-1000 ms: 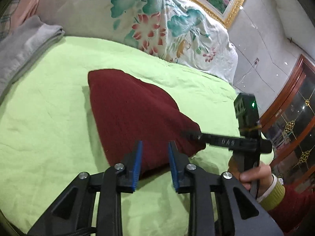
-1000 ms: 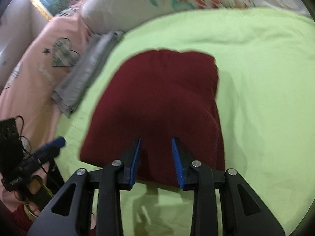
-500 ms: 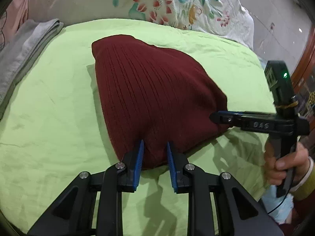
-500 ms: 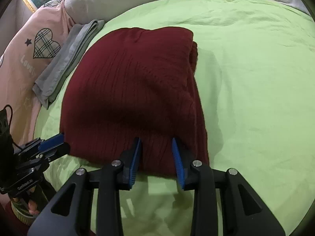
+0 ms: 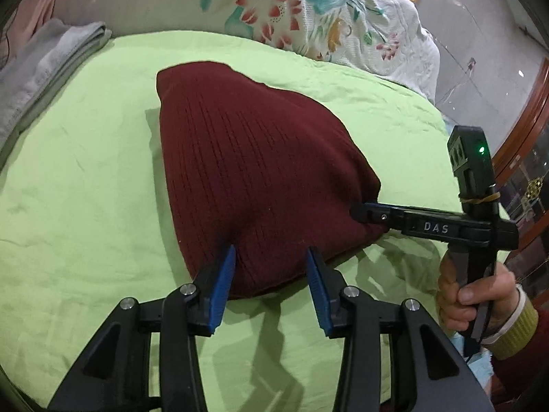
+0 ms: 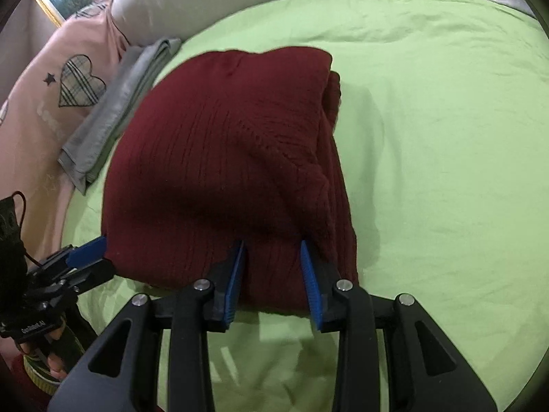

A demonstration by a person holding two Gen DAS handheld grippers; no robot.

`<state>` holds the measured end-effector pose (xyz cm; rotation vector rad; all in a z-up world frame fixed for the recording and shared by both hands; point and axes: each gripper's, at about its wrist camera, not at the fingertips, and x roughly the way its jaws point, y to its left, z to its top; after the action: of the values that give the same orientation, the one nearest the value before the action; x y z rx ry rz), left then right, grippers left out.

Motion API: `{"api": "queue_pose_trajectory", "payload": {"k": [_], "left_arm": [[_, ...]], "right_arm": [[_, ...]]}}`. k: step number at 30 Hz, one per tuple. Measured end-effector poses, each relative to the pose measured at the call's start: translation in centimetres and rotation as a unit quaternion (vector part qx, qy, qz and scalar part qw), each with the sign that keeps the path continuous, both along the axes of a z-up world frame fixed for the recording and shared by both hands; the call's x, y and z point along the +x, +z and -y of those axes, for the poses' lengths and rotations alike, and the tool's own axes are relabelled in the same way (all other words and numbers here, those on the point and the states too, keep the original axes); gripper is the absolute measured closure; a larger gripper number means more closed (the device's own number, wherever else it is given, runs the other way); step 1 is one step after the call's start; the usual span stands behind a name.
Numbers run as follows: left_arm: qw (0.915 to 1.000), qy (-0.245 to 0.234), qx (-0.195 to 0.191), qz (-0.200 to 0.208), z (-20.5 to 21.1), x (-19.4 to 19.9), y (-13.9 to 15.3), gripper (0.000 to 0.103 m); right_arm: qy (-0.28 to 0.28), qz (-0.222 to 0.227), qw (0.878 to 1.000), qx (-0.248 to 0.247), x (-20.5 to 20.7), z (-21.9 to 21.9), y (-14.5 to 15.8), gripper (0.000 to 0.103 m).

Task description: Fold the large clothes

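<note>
A dark red knitted sweater [image 5: 257, 171] [image 6: 212, 158] lies folded into a thick block on the green bedsheet [image 5: 85, 189]. My left gripper [image 5: 271, 250] straddles its near left corner; the jaws are opening, the cloth lies between them and the pads stand off it. In the right wrist view the left gripper [image 6: 89, 250] shows at the sweater's left corner. My right gripper [image 6: 272, 243] is shut on the near right edge, and wrinkles gather at its pads. From the left wrist view the right gripper [image 5: 358, 211] meets the sweater's right corner, held by a person's hand [image 5: 473, 292].
A folded grey garment [image 5: 44, 68] [image 6: 113, 116] lies at the sheet's left edge. A floral pillow [image 5: 308, 10] and a pink pillow with a checked heart [image 6: 68, 82] line the head of the bed. A wooden glass cabinet [image 5: 528, 171] stands on the right. Bare sheet [image 6: 446, 137] stretches right.
Both grippers came down toward the bed with the sweater's near edge, and the sweater now lies flat. The left jaws have spread wider apart; the right jaws keep the same gap.
</note>
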<state>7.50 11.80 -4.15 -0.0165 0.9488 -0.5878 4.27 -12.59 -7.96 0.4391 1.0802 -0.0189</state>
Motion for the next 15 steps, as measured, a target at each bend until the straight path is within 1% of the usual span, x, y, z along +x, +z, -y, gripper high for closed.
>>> {"api": "queue_pose_trajectory", "payload": {"k": [2,6,8,10,12,14,15], "left_arm": [[1.0,0.001,0.002,0.001,0.0,-0.1,0.0,0.061],[0.9998,0.008,-0.015,-0.007,-0.6,0.2,0.2,0.061],[0.9998,0.01,-0.017,-0.01,-0.8,0.1,0.4,0.061],[0.9997,0.016,-0.015,-0.007,-1.0,-0.3,1.0,0.06],[0.9993,0.029,-0.024,-0.002,-1.7,-0.9,2.0,0.059],[0.9987,0.048,-0.013,0.007,-2.1,-1.4,2.8,0.048],[0.9981,0.061,-0.002,0.014,-2.4,-1.7,3.2,0.046]], "right_arm": [[-0.004,-0.001,1.0,0.003,-0.1,0.1,0.4,0.069],[-0.001,0.002,1.0,-0.005,-0.5,-0.3,1.5,0.068],[0.0,0.002,1.0,-0.009,-0.6,-0.5,2.1,0.068],[0.001,0.001,1.0,-0.017,-1.0,-0.7,2.6,0.068],[-0.001,0.004,1.0,-0.021,-1.1,-1.0,3.0,0.068],[0.0,0.011,1.0,-0.026,-1.0,-1.5,3.7,0.068],[0.0,0.015,1.0,-0.028,-1.2,-1.6,4.1,0.067]]}}
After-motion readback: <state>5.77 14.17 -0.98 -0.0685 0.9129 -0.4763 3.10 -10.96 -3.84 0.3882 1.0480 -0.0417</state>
